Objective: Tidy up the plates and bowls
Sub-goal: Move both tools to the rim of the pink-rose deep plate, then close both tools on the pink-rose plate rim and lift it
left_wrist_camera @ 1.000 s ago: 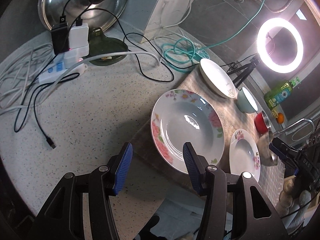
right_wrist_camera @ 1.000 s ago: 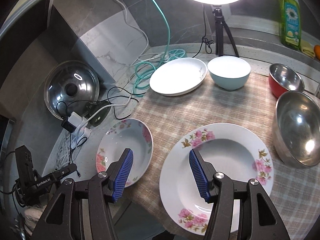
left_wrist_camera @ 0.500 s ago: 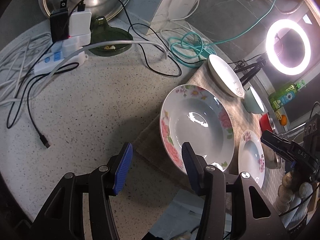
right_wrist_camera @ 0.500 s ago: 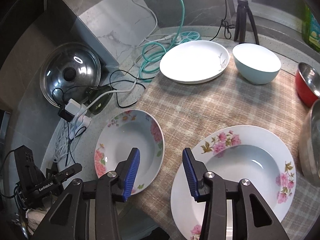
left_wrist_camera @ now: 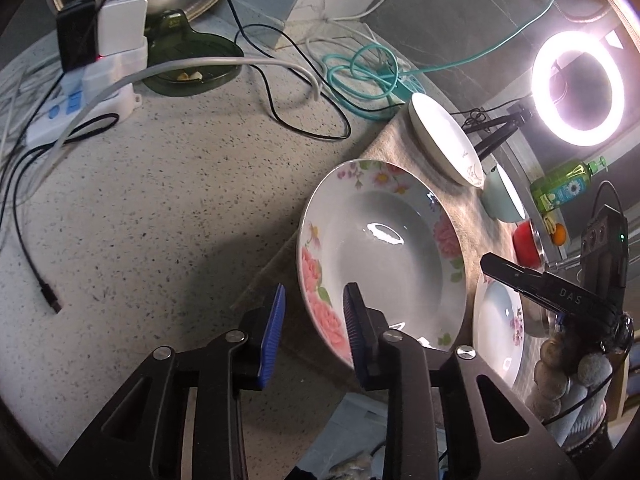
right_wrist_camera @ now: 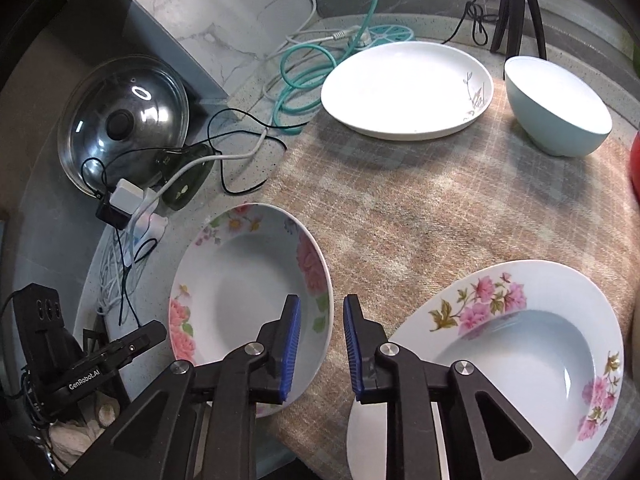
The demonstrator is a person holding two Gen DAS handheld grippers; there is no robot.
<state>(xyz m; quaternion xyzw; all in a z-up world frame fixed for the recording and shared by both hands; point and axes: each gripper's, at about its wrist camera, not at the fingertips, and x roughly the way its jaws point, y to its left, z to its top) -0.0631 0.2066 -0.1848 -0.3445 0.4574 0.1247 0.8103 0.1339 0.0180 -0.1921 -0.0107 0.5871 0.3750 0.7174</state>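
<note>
Countertop below two downward-tilted claws point(left_wrist_camera: 314, 330) point(right_wrist_camera: 320, 344)

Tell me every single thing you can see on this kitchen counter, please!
Deep floral-rimmed plates: two, white with pink flowers, near edge of the cloth.
Plain white plate: one, far side of the cloth.
Pale blue bowl: one, right of the plain plate.
Red bowl: one, beyond the blue bowl.
Checked cloth: one, beige, under the dishes.
Glass pot lid: one, leaning at the wall.
White power strip: one, with chargers.
Teal cable: one, coiled.
Ring light: one, glowing.
Green bottle: one.
Left gripper: black, blue pads, closing around the plate rim.
Right gripper: same, closing.
</note>
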